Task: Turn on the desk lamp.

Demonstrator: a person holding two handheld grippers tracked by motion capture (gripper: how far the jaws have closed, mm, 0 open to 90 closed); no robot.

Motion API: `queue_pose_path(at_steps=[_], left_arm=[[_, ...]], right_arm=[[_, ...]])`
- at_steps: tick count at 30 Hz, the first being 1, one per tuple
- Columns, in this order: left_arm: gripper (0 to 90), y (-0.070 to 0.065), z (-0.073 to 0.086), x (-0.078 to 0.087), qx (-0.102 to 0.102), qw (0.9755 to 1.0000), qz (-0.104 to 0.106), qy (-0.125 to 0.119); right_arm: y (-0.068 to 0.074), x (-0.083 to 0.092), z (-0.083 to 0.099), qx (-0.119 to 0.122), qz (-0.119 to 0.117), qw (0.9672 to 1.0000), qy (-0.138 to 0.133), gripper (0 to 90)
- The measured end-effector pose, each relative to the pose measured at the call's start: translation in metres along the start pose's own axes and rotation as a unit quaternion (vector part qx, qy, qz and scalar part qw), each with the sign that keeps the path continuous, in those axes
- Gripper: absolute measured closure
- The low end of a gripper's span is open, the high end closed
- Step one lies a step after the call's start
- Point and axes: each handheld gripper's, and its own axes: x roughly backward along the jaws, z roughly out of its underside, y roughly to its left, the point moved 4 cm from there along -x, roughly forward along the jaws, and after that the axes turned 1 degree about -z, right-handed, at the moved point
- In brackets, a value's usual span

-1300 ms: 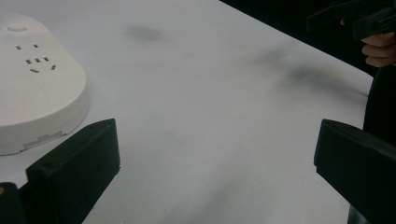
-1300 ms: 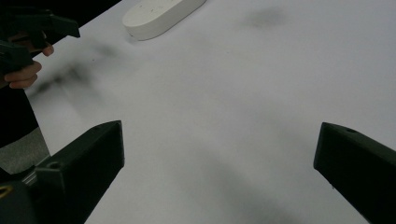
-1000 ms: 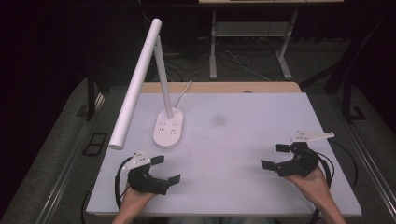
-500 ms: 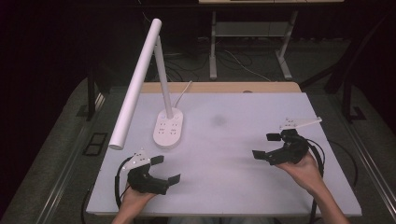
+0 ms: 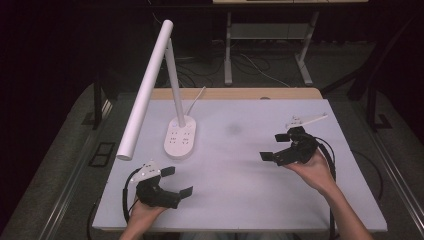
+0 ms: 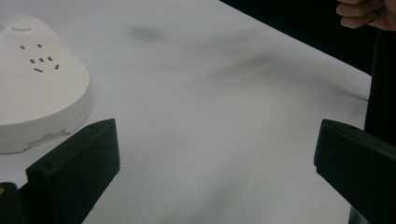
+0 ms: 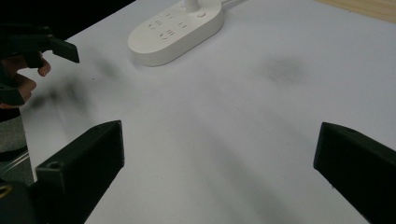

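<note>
**Desk:** Since the picture a second back, what has shifted?

**Photographer:** Only the right claw (image 5: 281,146). It has travelled inward and a little up the worktop (image 5: 240,200), from near the right edge toward the centre. The left claw (image 5: 177,181) sits where it was, at the near-left corner, and the desk lamp (image 5: 180,136) has not budged.

**Desk:** Place the lamp for me.

**Photographer:** Its oval white base (image 7: 176,29), with sockets and a button on top, stands left of centre on the worktop. A thin stem rises from it, and the long white tube head (image 5: 146,90) slants down toward the near-left, overhanging the worktop's edge. A white cord runs off the back.

**Desk:** And the claws themselves?

**Photographer:** Both are spread wide and hold nothing. In the left gripper view the base (image 6: 37,79) lies just beside the near jaw, not touching. The right gripper view looks across bare worktop at the base, well apart.

**Desk:** So which step is this?

**Photographer:** I read it as the approach: the right hand (image 5: 313,169) closing on the lamp, nothing gripped yet.

**Desk:** Next move?

**Photographer:** Probably carrying the right claw on leftward to the base or stem, jaws kept apart until they straddle it. The left could steady the base, since the head overhangs far and may tip it.
</note>
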Motion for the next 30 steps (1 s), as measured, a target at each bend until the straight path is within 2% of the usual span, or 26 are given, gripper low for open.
queue_pose_path(at_steps=[16,30], left_arm=[[0.0,0.001,-0.001,0.001,0.005,1.0,-0.003,-0.004],[0.0,0.001,-0.001,0.001,0.005,1.0,-0.003,-0.004]], right_arm=[[0.004,-0.021,-0.029,0.02,-0.006,0.9997,0.011,1.4],[0.004,-0.041,-0.051,0.028,-0.013,0.9993,0.022,1.4]])
